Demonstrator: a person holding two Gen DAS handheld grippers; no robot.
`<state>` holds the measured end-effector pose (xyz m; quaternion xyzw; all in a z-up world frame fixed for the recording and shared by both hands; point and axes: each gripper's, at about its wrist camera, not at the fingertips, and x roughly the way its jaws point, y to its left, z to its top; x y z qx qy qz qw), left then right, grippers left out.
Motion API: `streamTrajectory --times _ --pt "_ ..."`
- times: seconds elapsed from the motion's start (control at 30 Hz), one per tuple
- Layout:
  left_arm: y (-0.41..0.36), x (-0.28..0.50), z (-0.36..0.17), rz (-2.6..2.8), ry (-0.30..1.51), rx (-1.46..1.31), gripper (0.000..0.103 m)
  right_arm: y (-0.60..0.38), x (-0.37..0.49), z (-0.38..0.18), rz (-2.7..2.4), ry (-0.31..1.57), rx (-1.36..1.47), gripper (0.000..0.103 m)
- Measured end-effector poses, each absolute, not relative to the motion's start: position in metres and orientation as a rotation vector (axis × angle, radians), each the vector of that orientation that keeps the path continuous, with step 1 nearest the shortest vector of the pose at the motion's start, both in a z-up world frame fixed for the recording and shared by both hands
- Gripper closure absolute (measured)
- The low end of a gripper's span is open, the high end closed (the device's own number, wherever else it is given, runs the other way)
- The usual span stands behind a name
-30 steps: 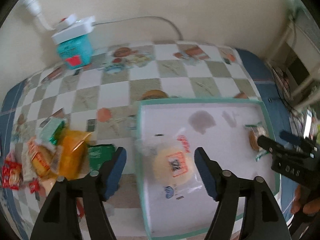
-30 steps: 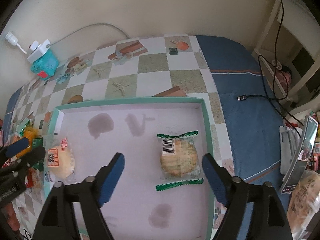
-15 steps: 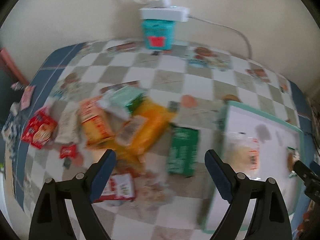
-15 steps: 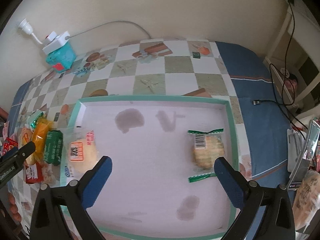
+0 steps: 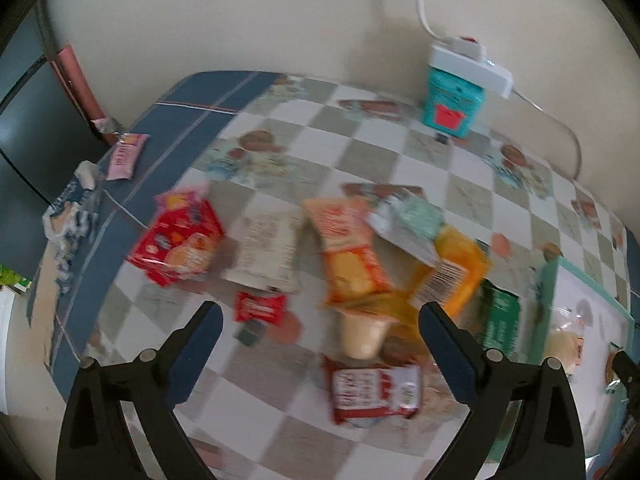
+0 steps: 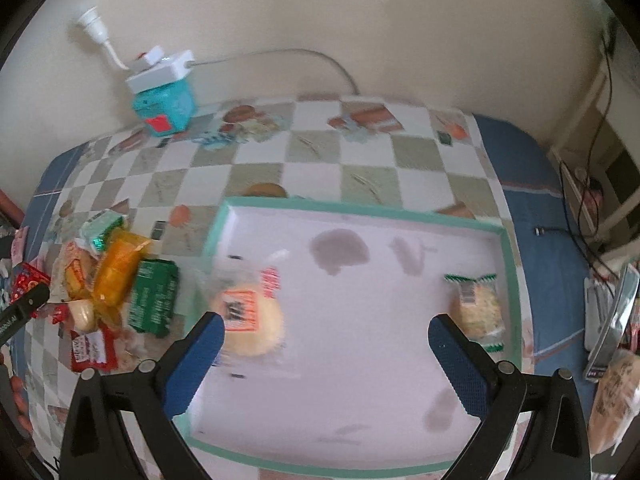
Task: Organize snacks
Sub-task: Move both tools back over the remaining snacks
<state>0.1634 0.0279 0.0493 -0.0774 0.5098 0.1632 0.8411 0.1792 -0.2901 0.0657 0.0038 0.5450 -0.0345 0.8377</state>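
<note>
A heap of snack packets lies on the checked tablecloth: an orange packet point(image 5: 350, 256), a yellow one point(image 5: 452, 276), a green one point(image 5: 500, 322), a red one point(image 5: 376, 392) and a red bag point(image 5: 178, 244). My left gripper point(image 5: 320, 332) hangs over this heap, its jaws still opening, nothing between them. My right gripper point(image 6: 322, 340) stands wide open and empty above the teal-rimmed white tray point(image 6: 360, 210). In the tray lie a round yellow bun in a clear wrap point(image 6: 250, 320) at the left and a green-edged cracker packet point(image 6: 476, 308) at the right.
A teal box point(image 5: 454, 110) with a white power strip on top stands by the back wall. A pink packet point(image 5: 126, 156) and a crumpled wrapper point(image 5: 70, 208) lie at the table's left edge. Cables point(image 6: 584, 184) and other items sit right of the table.
My left gripper swung left from the tray to over the snack heap and opened wider, leaving the bun in the tray. My right gripper opened, released the cracker packet and drifted left.
</note>
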Motion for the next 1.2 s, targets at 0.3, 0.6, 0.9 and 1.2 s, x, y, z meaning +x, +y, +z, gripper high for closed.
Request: streamTrajectory --times 0.3,0.6,0.9,1.2 --pt "0.082 0.152 0.058 0.411 1.081 -0.227 0.004 -0.253 0.176 0.109 -0.001 1.112 -0.006 0.000" --pt "0.107 0.142 0.060 0.417 1.078 -0.277 0.004 -0.232 0.164 0.151 0.018 1.046 -0.053 0.000" --pt "0.129 0.138 0.057 0.405 1.087 -0.325 0.004 -0.198 0.167 0.149 0.060 1.036 -0.092 0.000" --pt "0.161 0.134 0.046 0.376 1.101 -0.401 0.004 -0.126 0.170 0.086 0.205 1.118 -0.086 0.000"
